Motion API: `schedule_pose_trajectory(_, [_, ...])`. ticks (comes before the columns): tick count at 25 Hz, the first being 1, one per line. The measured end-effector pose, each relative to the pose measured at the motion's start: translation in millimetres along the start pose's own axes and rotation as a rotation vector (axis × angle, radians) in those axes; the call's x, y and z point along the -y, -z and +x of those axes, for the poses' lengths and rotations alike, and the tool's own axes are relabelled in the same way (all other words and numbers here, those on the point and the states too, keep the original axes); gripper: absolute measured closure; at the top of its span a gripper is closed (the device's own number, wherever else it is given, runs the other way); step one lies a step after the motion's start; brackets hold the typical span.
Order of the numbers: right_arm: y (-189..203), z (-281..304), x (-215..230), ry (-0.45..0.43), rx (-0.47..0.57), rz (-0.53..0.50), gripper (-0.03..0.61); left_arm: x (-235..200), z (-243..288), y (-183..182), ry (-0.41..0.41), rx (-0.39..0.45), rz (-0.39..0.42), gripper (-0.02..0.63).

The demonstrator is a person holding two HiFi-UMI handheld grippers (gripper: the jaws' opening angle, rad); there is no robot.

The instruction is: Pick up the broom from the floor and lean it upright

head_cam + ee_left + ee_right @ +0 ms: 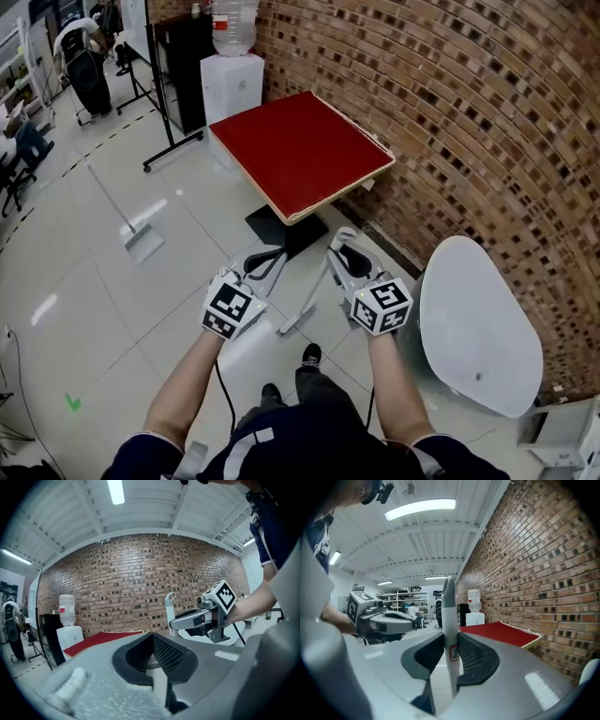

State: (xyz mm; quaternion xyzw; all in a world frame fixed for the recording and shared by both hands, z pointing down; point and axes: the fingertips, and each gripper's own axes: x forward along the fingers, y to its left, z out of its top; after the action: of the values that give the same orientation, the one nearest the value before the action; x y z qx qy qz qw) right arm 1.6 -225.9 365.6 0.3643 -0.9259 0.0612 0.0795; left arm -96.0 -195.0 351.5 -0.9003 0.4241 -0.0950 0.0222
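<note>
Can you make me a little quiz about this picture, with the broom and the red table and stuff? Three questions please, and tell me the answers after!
1. True or false: the broom is lying flat on the floor.
2. Pick one: the top of the table is A) blue, B) red, C) green.
3. Fill the gap: the wall beside the table is made of ____.

Key
1. False: the right gripper is shut on it.
2. B
3. bricks
</note>
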Motion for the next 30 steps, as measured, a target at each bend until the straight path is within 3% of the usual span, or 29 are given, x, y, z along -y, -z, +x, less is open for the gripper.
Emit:
schedule_pose_trajectory(10, [-1, -31, 159, 0.217, 0.03, 0.041, 0.488, 36, 157, -39, 0.206, 0.015, 0.067, 0.614])
schedule_pose_trajectory(18, [-5, -52, 267, 0.317, 0.05, 0.1, 0.488, 53, 268, -59, 0.295, 0.021, 0.079, 0.614])
schedule_pose_trajectory(30, [16, -45, 383, 0.59, -0.006, 0.146, 0.488, 34, 388, -43, 0.484, 0.017, 0.037, 0.614])
